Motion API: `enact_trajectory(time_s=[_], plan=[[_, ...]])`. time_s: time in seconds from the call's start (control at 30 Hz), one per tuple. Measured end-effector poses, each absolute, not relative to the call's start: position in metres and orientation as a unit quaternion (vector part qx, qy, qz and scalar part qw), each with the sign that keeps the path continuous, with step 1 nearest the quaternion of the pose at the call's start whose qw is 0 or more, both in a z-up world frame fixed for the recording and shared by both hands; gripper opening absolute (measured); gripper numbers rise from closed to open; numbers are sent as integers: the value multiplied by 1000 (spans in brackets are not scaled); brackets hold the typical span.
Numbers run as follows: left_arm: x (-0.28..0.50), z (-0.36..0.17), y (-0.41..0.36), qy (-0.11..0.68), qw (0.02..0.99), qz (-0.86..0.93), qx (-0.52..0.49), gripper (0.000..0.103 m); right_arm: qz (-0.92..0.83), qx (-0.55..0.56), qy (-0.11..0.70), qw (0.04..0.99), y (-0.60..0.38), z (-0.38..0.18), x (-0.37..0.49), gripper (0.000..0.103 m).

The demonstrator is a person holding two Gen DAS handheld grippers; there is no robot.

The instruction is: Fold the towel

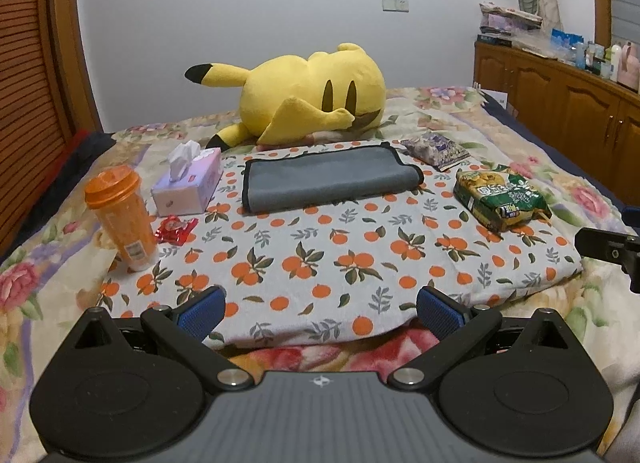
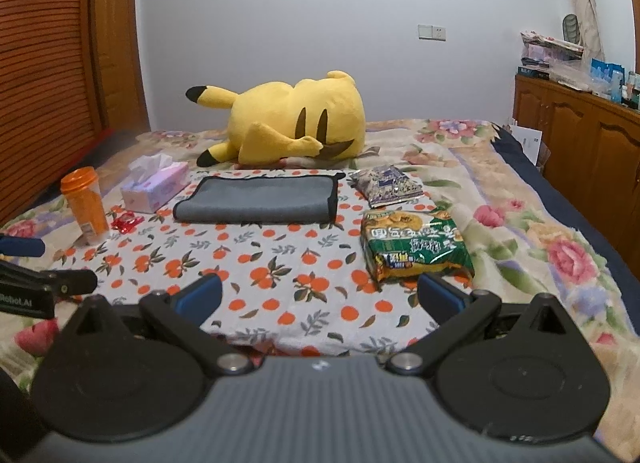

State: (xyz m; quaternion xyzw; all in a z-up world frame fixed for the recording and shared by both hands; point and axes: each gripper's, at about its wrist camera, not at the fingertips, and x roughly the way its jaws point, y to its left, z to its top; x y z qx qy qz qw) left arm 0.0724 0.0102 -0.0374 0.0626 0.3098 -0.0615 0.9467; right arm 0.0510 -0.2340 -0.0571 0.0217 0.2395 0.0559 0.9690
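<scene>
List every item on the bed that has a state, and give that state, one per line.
Grey towel: folded, lying flat on the orange-print cloth.
Orange bottle: upright, lid on.
Tissue box: open, tissue sticking out.
Green snack bag: lying flat, looks sealed.
Purple snack bag: lying flat.
Yellow plush: lying on its side.
Left gripper: open, empty.
Right gripper: open, empty.

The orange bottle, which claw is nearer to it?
Left. The left claw sits just right of the orange bottle; the right claw is further right, by the green snack bag.
</scene>
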Motion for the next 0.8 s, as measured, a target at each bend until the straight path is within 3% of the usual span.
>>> enact_trajectory(time_s=[0.8], plan=[[46, -65, 0, 313, 947, -51, 50, 103, 59, 23, 242, 968, -255, -83, 41, 103]])
